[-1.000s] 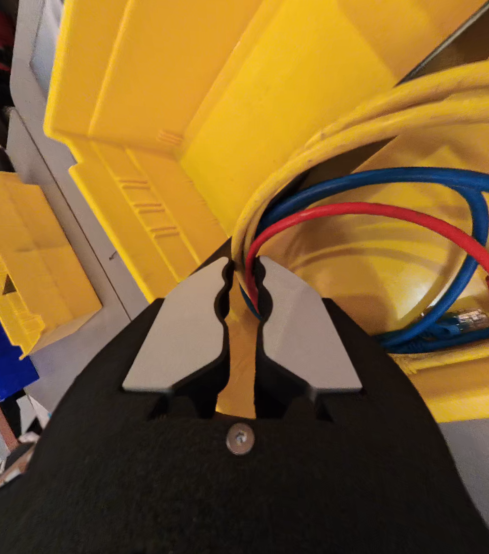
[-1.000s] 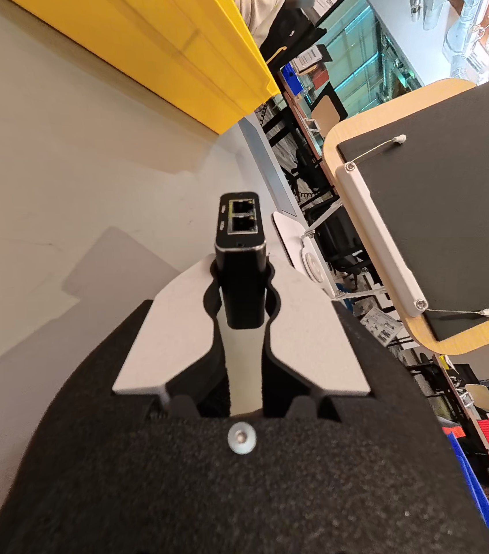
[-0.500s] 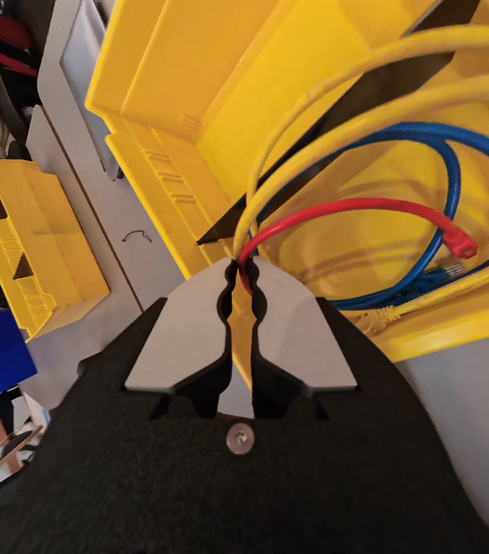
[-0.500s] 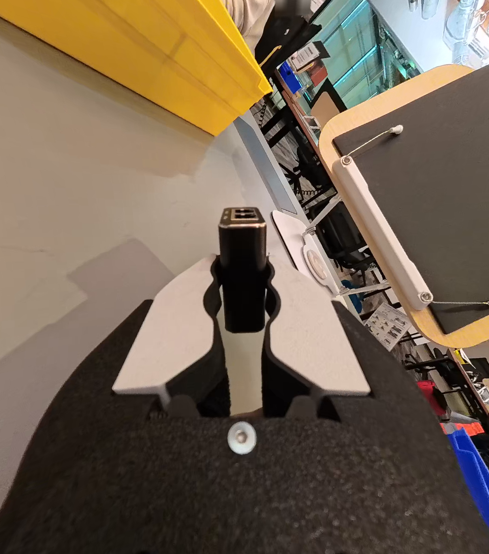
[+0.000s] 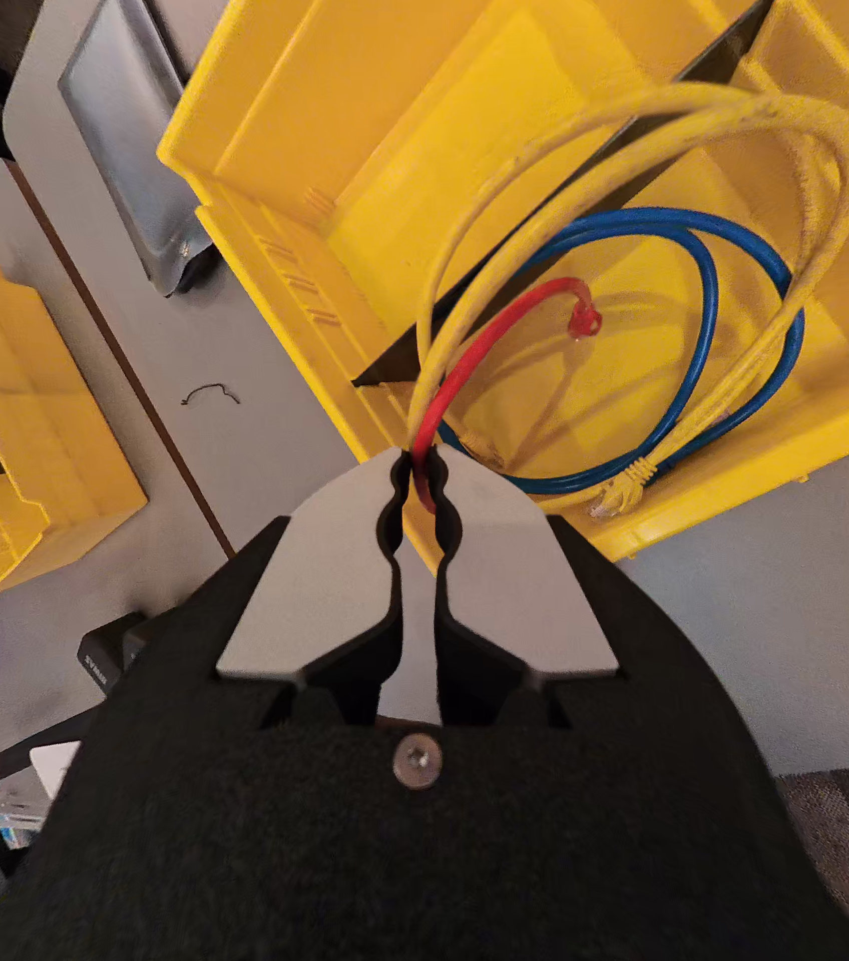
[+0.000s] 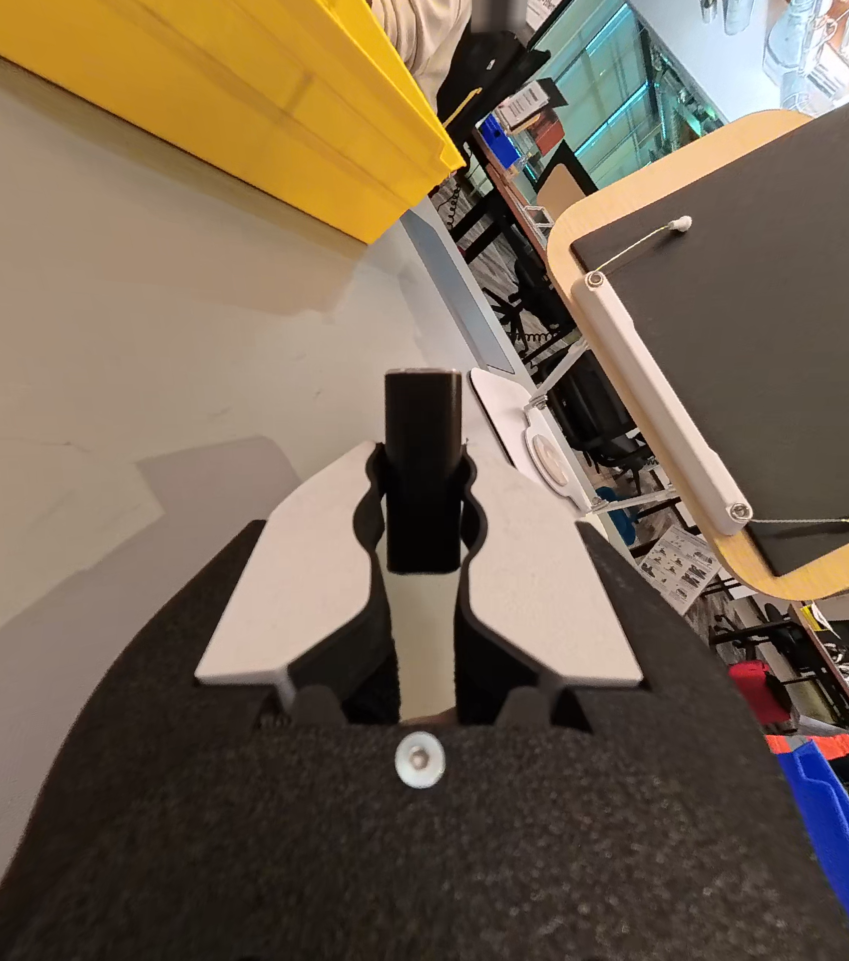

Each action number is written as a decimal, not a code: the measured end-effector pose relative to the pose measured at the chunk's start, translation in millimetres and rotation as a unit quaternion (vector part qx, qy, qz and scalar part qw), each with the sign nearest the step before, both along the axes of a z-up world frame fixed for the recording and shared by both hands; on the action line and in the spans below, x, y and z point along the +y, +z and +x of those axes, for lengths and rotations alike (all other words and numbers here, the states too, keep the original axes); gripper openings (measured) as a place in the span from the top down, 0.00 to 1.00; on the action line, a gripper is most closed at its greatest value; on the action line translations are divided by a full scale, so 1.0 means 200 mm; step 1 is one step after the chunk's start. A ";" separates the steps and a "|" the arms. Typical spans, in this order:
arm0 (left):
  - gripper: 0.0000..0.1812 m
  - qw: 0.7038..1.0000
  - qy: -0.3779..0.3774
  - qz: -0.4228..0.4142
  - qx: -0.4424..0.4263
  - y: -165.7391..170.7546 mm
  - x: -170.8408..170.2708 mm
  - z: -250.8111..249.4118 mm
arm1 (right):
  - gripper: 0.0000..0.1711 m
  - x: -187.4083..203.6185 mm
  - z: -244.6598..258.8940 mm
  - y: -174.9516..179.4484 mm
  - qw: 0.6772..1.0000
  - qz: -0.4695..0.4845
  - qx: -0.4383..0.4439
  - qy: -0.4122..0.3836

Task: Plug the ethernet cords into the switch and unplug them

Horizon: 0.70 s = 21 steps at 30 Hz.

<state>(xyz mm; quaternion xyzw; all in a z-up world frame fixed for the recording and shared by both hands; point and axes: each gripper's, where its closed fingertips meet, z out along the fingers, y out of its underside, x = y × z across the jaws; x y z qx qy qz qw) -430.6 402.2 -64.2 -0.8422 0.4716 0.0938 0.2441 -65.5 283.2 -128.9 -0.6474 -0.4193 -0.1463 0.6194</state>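
Left wrist view, red cord (image 5: 469, 364) lifted higher

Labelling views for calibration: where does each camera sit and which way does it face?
Left wrist view: on the left gripper, looking down into the yellow plastic bin; its fingers pinch the red ethernet cord.
Right wrist view: on the right gripper, looking along the grey tabletop; its fingers clamp the black box-shaped switch.
Shared: yellow bin and tabletop.

Three cords (image 5: 703, 333) are lying coiled in a bin (image 5: 370, 156) sitting on the tabletop (image 5: 256, 426); a smaller bin (image 5: 22, 426) is sitting to its left.
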 end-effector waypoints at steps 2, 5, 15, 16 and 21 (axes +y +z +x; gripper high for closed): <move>0.97 1.000 -0.004 0.006 -0.026 0.01 0.01 0.03 | 0.85 0.00 0.00 0.00 1.000 -0.001 -0.003 0.000; 0.97 0.999 -0.016 0.002 -0.041 0.03 0.00 0.05 | 0.85 0.00 0.00 -0.01 1.000 -0.002 -0.011 -0.001; 0.97 0.997 -0.012 0.028 -0.065 0.15 0.00 0.04 | 0.85 0.00 0.00 -0.01 1.000 -0.003 -0.004 -0.002; 0.97 0.993 0.017 0.036 -0.110 0.22 0.01 0.03 | 0.85 0.00 0.00 -0.01 1.000 -0.003 -0.004 -0.002; 0.98 0.880 0.112 0.019 -0.462 0.52 -0.20 0.11 | 0.85 0.00 0.01 0.01 1.000 0.002 0.006 -0.002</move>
